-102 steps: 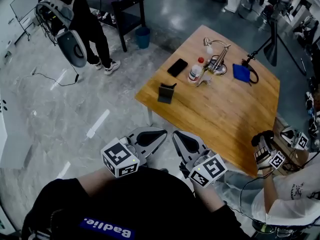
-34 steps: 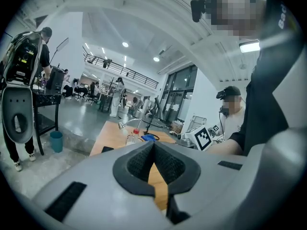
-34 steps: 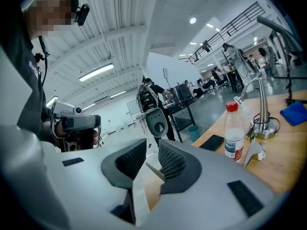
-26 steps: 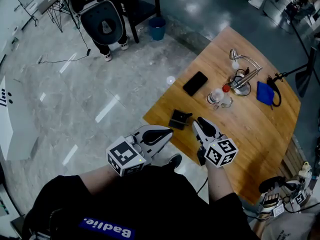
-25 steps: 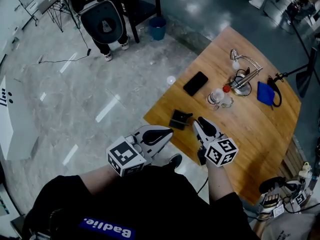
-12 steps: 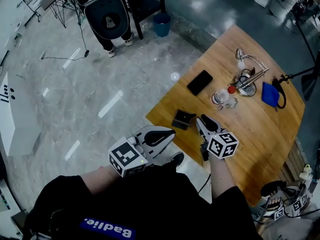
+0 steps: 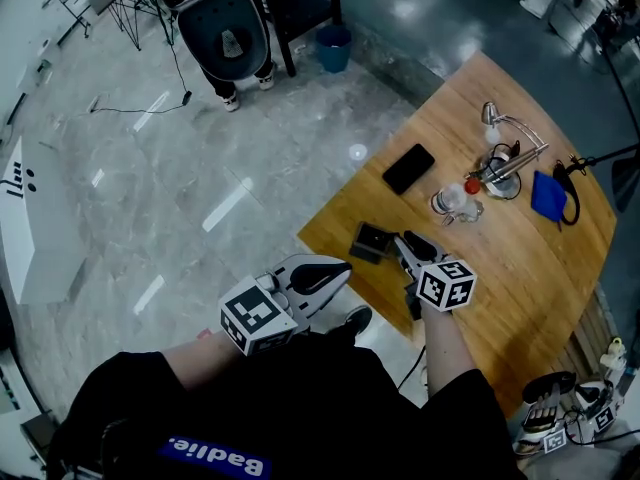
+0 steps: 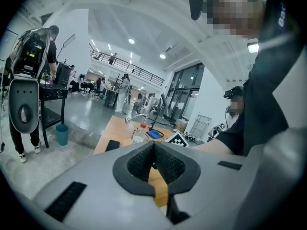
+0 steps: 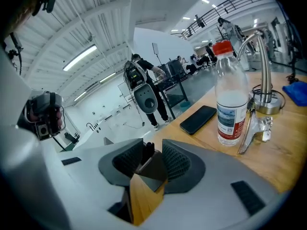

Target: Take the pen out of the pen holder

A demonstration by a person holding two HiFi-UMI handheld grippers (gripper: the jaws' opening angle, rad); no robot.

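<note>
A small dark pen holder [image 7: 372, 240] stands near the corner of the wooden table [image 7: 520, 268]. My right gripper [image 7: 405, 241] hangs just to its right, above the table's edge. In the right gripper view the holder [image 9: 152, 170] shows straight ahead in the gap between the jaws, with a dark pen [image 9: 148, 150] sticking up out of it. The right gripper [image 9: 152, 145] is open, and its pads touch nothing. My left gripper [image 7: 343, 266] is off the table, over the floor. The left gripper [image 8: 154, 144] has its tips together and holds nothing.
On the table lie a black phone [image 7: 408, 168], a clear bottle with a red cap [image 7: 458, 197], a metal desk lamp [image 7: 505, 143] and a blue cloth [image 7: 550, 195]. A person [image 7: 222, 28] stands by a dark side table, next to a blue bin [image 7: 333, 48].
My right gripper has sunk and come closer to the pen holder. The left gripper has kept its place.
</note>
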